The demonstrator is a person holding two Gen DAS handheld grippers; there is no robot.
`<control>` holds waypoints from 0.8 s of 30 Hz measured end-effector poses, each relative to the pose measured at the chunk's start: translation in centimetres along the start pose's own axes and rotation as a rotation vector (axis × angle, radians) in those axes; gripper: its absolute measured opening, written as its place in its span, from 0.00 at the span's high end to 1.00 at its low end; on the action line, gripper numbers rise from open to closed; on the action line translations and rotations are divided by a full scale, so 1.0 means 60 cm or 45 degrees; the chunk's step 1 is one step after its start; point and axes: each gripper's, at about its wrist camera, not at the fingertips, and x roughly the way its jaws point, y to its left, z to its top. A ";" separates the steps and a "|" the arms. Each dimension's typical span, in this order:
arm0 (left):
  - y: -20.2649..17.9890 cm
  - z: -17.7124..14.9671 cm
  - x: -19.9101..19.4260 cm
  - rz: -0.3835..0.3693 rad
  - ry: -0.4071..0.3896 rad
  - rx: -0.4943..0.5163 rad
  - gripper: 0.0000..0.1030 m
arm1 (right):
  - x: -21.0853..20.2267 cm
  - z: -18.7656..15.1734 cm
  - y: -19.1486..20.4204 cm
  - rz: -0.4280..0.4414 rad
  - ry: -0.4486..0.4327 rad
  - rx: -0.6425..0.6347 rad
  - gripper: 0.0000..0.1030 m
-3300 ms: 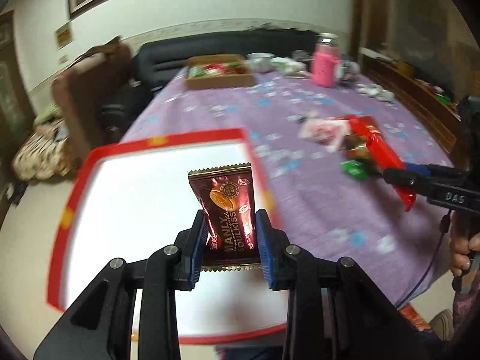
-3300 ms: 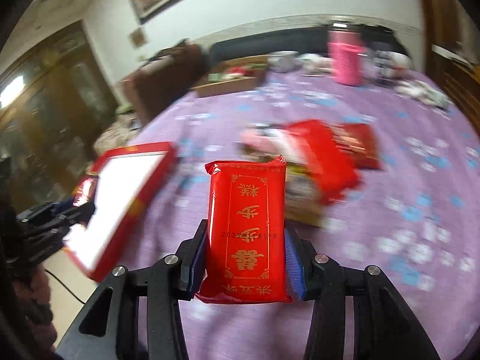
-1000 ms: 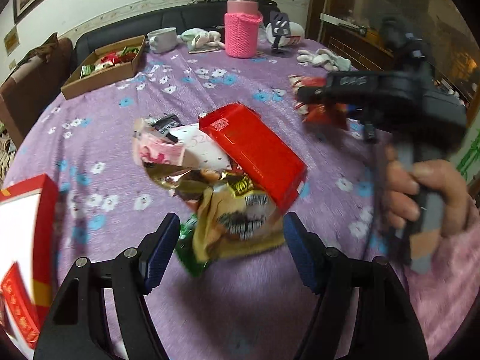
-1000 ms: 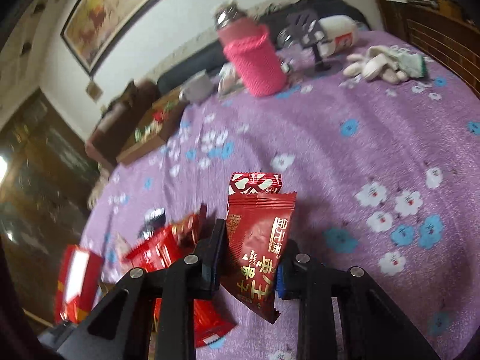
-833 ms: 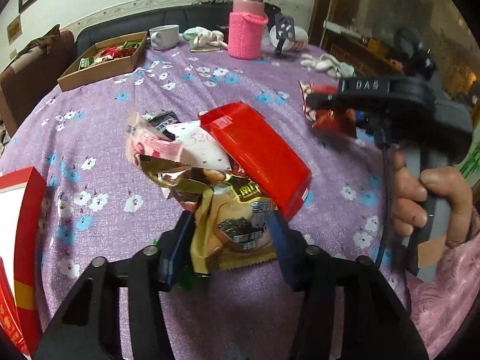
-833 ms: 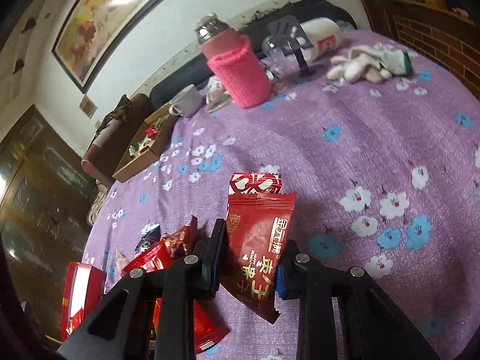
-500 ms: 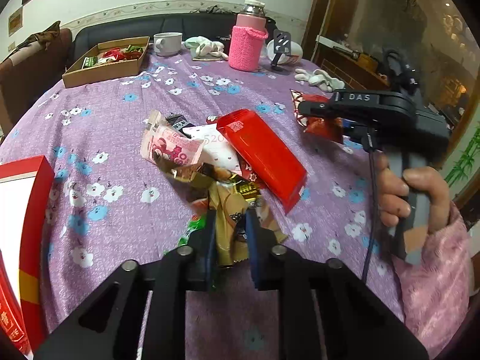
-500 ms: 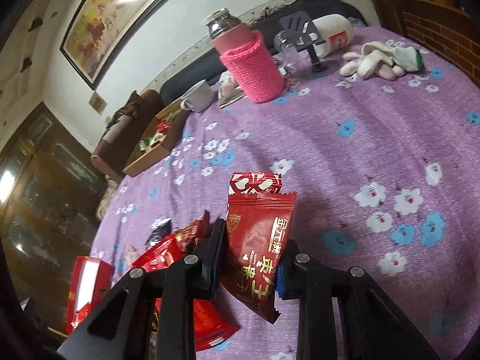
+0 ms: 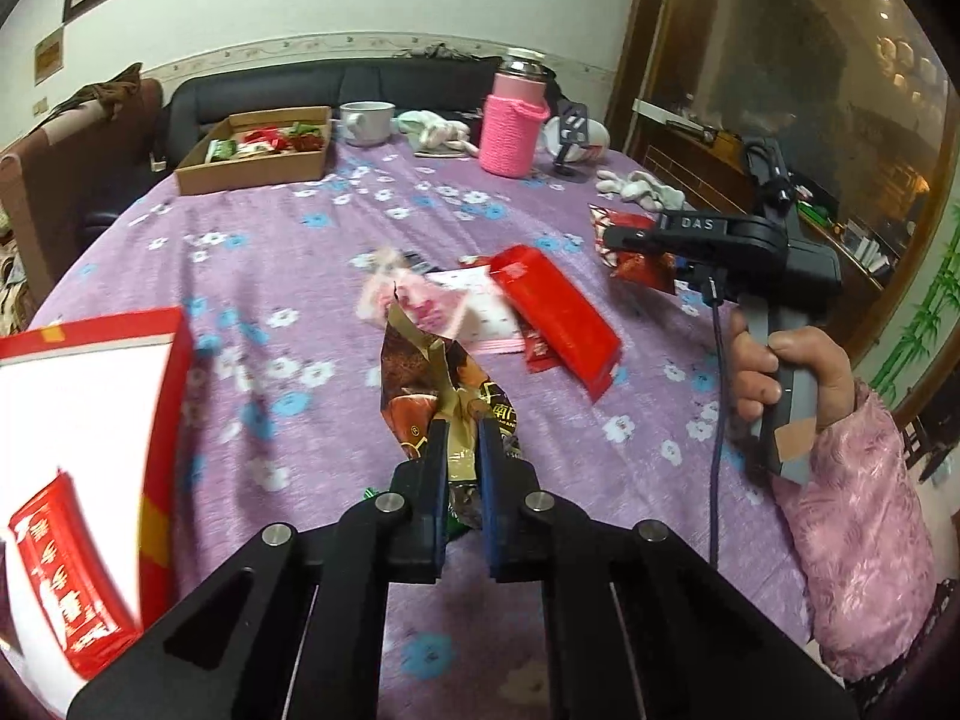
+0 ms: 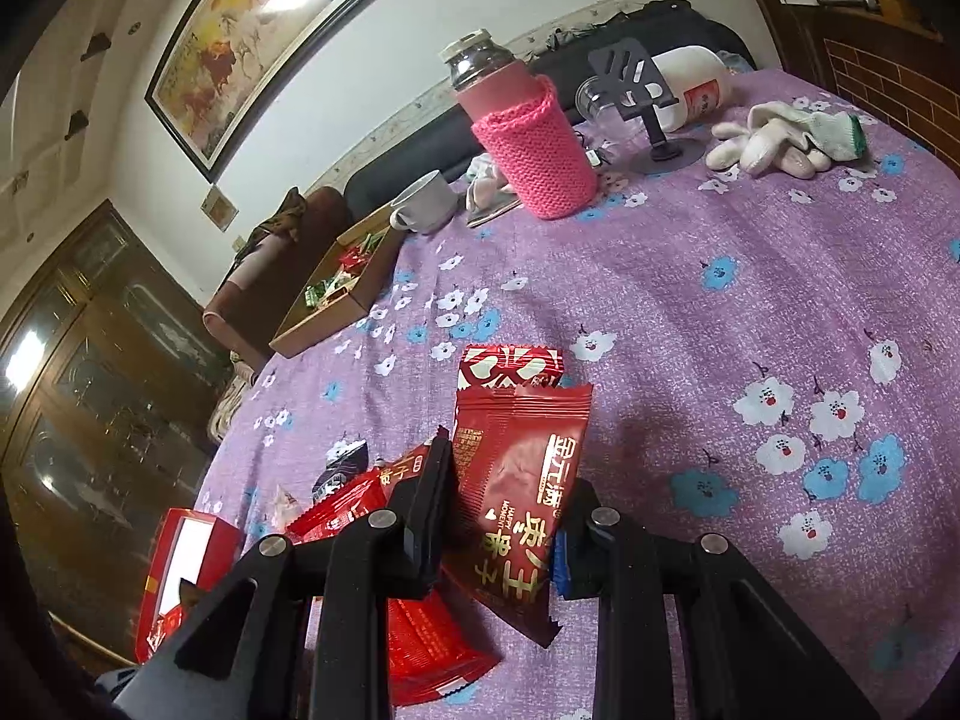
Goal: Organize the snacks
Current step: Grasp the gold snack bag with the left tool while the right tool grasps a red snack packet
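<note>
Red-rimmed white tray (image 9: 90, 408) at table edge, left: holds one red packet (image 9: 66, 576). Cardboard box (image 9: 258, 150) at far side: mixed small sweets inside. My left gripper (image 9: 463, 450) is clamped on the gold-brown snack bag (image 9: 432, 384), bag lifted above the purple cloth (image 9: 288, 240). One second ago these jaws stood wide apart around it. My right gripper (image 10: 501, 504) pinches a dark red packet (image 10: 519, 474), same grip as before, beside the remaining pile (image 9: 540, 312).
</note>
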 end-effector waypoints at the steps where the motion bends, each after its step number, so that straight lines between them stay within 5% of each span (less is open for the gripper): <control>1: 0.005 -0.003 -0.003 0.007 0.001 -0.004 0.93 | 0.002 0.000 -0.002 -0.008 0.008 0.005 0.73; 7: 0.009 -0.010 -0.002 -0.016 0.023 -0.003 0.91 | 0.014 -0.004 -0.005 -0.064 0.043 -0.002 0.73; 9: 0.007 -0.010 0.008 -0.014 0.052 -0.017 0.82 | 0.017 -0.005 -0.003 -0.070 0.049 -0.013 0.73; 11: 0.006 -0.011 0.023 0.003 0.092 -0.034 0.57 | 0.017 -0.006 -0.003 -0.072 0.051 -0.018 0.73; 13: 0.011 -0.016 0.039 0.027 0.130 -0.068 0.44 | 0.018 -0.006 -0.003 -0.073 0.055 -0.018 0.73; 16: 0.015 -0.018 0.044 0.031 0.103 -0.101 0.45 | 0.019 -0.005 -0.003 -0.073 0.056 -0.019 0.73; 19: 0.011 -0.015 0.042 0.004 0.069 -0.089 0.67 | 0.018 -0.004 -0.002 -0.071 0.052 -0.021 0.73; 24: 0.000 -0.012 0.032 0.035 0.008 -0.039 0.82 | 0.018 -0.004 -0.003 -0.075 0.050 -0.024 0.73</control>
